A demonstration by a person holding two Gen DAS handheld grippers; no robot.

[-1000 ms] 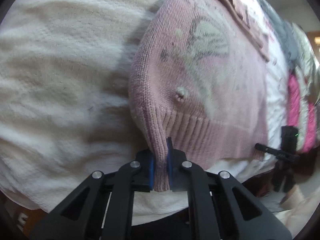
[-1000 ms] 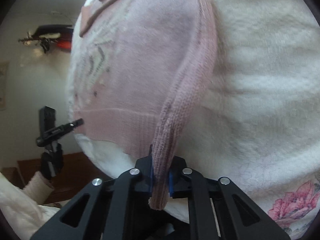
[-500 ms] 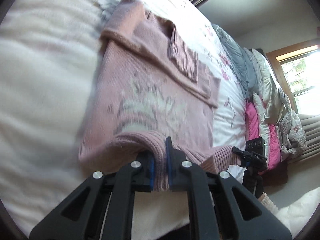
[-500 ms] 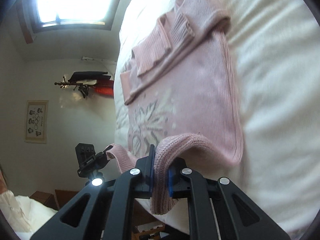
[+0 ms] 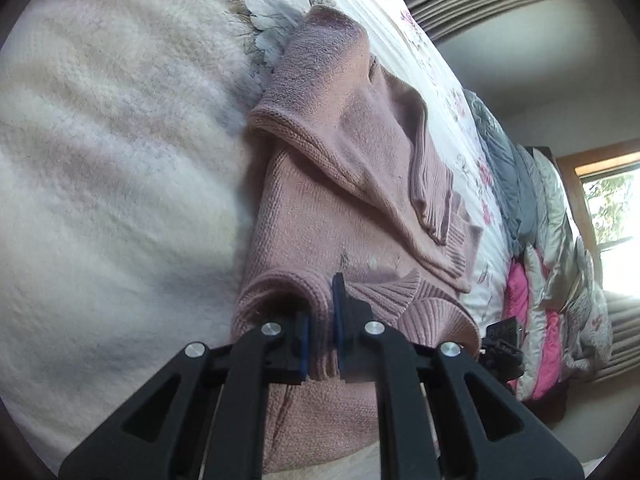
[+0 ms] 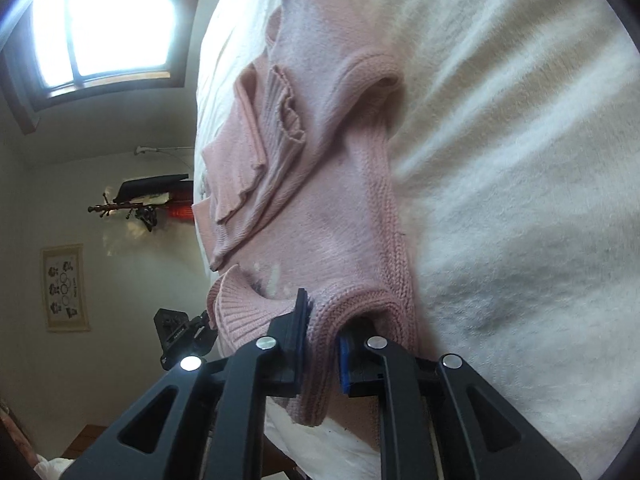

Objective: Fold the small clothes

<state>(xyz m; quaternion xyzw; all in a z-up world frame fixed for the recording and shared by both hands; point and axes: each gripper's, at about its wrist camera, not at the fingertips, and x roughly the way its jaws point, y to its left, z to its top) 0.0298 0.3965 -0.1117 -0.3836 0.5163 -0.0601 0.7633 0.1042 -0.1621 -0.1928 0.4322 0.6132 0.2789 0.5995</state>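
mid bottom-to-top fold on the pink sweater (image 5: 344, 216), which is spread on the fluffy white blanket (image 5: 120, 160). left gripper (image 5: 320, 340) and right gripper (image 6: 320, 344) are each clamped on a hem corner, lifted off the bed. next i'd guess carry both corners far, up toward the crossed sleeves (image 5: 432, 196), keeping level. plenty of open blanket either side, bedding pile (image 5: 540, 240) well off to the right

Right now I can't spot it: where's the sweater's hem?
Both views: hem pinched in left tongs and right tongs, over the blanket.
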